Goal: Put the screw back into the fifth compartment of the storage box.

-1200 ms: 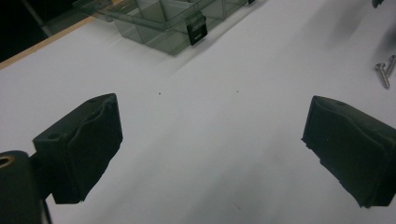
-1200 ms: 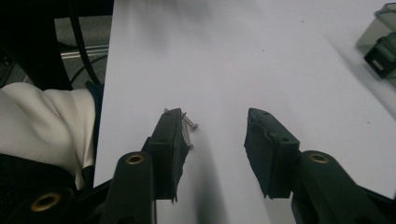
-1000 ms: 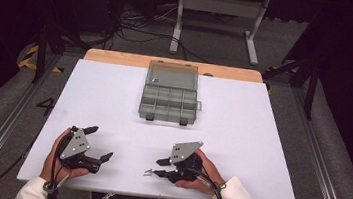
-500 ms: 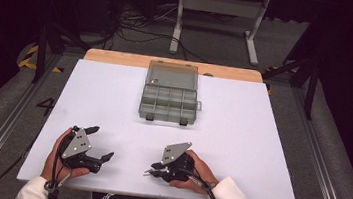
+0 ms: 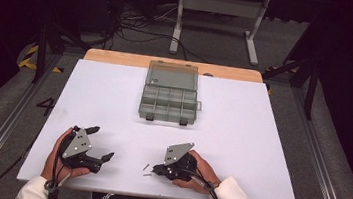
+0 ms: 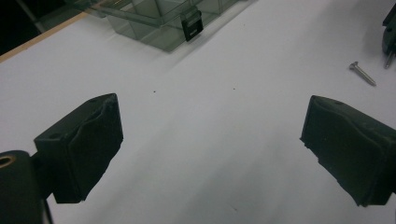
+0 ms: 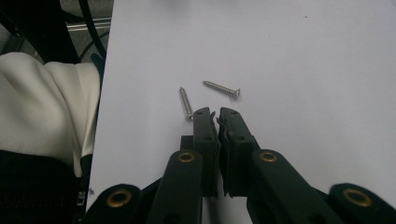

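Big white counter [image 5: 240,137] across the high view, wooden edge at 12 o'clock. On it, toward 12, the grey-green compartment box [image 5: 169,98], lid up, latches facing the person; in the left gripper view the box's clear corner sits at 11 o'clock.

Left tongs [image 5: 101,144] at approx. 8 o'clock on the counter, held in the left hand [image 5: 60,154]. Jaws spread wide, released, nothing btwn them, just bare white surface in the left gripper view.

Right tongs [image 7: 216,113] at 6 o'clock, in the right hand [image 5: 199,171], white sleeve behind. Jaws have just been closing and now stand clenched, pads together, nothing caught btwn them.

Smallest: two screws on the counter, right at the tips of the right tongs. First screw [image 7: 187,103] lies at 11 o'clock from the tips, its head touching or just beside the one jaw's tip; can't tell which. Second screw [image 7: 222,89] lies crosswise at 12 o'clock, just clear of the tips.
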`<action>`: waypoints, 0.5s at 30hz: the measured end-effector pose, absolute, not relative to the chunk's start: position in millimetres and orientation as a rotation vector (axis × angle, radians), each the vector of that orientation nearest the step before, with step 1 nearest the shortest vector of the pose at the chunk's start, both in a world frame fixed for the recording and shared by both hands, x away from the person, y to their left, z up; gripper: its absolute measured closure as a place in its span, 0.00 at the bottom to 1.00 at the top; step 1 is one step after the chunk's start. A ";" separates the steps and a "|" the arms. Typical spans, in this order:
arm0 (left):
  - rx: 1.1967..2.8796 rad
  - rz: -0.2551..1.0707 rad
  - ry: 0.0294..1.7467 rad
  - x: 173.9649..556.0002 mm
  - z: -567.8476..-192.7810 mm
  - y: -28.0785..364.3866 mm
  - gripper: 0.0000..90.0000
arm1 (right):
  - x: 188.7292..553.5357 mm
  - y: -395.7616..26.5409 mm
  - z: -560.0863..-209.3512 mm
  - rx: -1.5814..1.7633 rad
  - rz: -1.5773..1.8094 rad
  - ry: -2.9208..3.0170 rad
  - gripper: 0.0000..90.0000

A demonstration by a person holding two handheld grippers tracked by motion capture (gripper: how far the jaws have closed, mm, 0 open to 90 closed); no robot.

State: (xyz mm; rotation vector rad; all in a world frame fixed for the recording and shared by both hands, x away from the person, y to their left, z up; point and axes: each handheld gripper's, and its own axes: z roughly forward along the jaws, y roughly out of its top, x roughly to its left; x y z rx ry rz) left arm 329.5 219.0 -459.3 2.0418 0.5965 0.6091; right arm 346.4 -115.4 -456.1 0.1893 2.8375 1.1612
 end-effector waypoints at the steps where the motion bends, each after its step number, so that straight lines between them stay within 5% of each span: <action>1: 2.045 0.611 0.593 329.7 -459.2 218.9 0.07 | 346.9 -117.1 -455.1 0.193 1.170 2.833 0.96; 15: 2.035 0.606 0.589 330.0 -458.6 217.8 0.07 | 351.1 -136.9 -435.3 0.245 1.232 2.722 0.96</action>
